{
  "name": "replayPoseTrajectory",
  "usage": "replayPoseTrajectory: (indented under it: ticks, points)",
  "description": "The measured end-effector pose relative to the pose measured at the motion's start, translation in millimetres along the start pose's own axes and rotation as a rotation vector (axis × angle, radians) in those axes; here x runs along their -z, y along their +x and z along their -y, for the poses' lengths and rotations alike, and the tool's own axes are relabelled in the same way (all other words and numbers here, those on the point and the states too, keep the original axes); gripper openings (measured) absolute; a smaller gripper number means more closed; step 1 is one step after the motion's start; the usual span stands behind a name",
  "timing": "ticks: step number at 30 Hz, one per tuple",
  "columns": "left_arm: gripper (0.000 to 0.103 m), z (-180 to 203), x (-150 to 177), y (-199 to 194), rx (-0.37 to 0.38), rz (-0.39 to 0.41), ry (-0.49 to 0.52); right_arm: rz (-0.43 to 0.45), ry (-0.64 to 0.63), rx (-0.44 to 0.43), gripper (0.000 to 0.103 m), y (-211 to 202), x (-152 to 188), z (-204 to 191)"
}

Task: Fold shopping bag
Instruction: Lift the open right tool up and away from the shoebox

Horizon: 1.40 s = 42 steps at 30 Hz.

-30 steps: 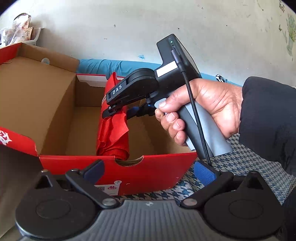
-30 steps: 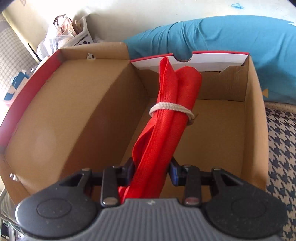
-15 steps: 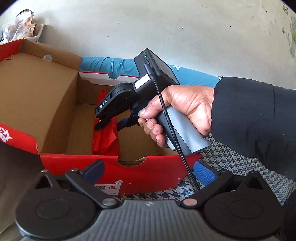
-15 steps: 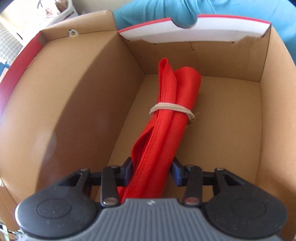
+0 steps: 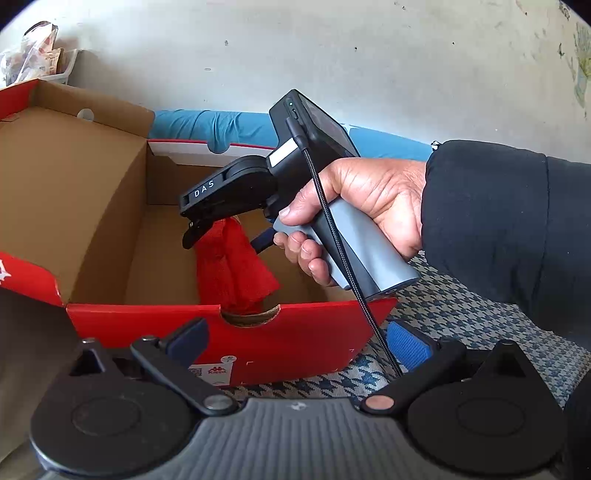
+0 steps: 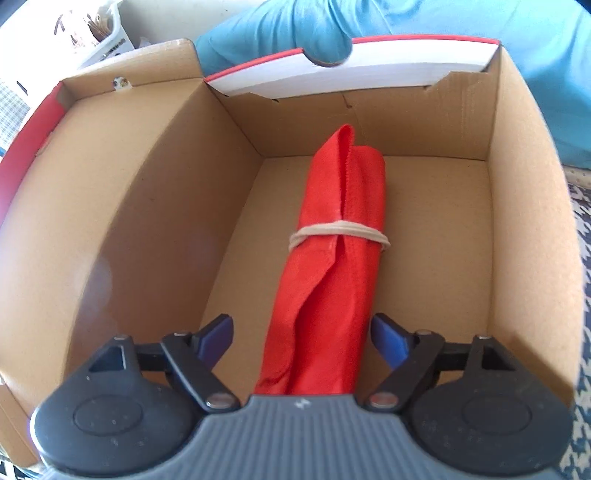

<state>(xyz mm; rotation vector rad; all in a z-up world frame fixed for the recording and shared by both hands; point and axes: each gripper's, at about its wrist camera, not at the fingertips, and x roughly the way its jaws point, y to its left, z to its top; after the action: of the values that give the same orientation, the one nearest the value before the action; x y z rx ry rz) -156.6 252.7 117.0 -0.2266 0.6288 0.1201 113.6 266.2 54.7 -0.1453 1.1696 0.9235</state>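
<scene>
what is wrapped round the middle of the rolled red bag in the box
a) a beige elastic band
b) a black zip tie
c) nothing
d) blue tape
a: in the right wrist view a beige elastic band circles the rolled red bag about midway along, with the bag lying on the floor of the cardboard box between the open right gripper fingers.

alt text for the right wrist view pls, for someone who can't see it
A rolled red shopping bag, bound by a beige elastic band, lies on the floor of an open cardboard shoebox. The right hand-held gripper is open, its blue-padded fingers on either side of the roll's near end. Blue fabric lies behind the box.
</scene>
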Motion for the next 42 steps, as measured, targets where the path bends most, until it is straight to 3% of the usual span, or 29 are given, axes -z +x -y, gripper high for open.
replayPoseTrajectory:
  ticks: [10, 19, 23, 25, 30, 36, 42]
  points:
    - [0.103, 2, 0, -2, 0.023, 0.009, 0.016, -0.053, -0.121, 0.004, 0.087, -31, 25, -15]
    - [0.103, 6, -2, 1, 0.035, 0.007, 0.034, -0.121, -0.227, 0.020, 0.087, -31, 35, -23]
    - [0.103, 5, -2, 3, 0.028, 0.004, 0.029, -0.077, -0.222, -0.032, 0.090, -45, 30, -21]
    - [0.103, 4, -2, 4, 0.033, 0.005, 0.024, -0.044, -0.239, -0.002, 0.094, -57, 29, -22]
    - [0.103, 9, -2, 6, 0.048, 0.002, 0.036, 0.023, -0.298, -0.035, 0.100, -87, 40, -34]
    - [0.103, 17, -3, -1, 0.064, 0.021, 0.072, 0.126, -0.356, 0.041, 0.103, -112, 53, -66]
    - [0.103, 28, -6, -7, 0.097, 0.039, 0.108, 0.201, -0.332, 0.155, 0.103, -138, 65, -50]
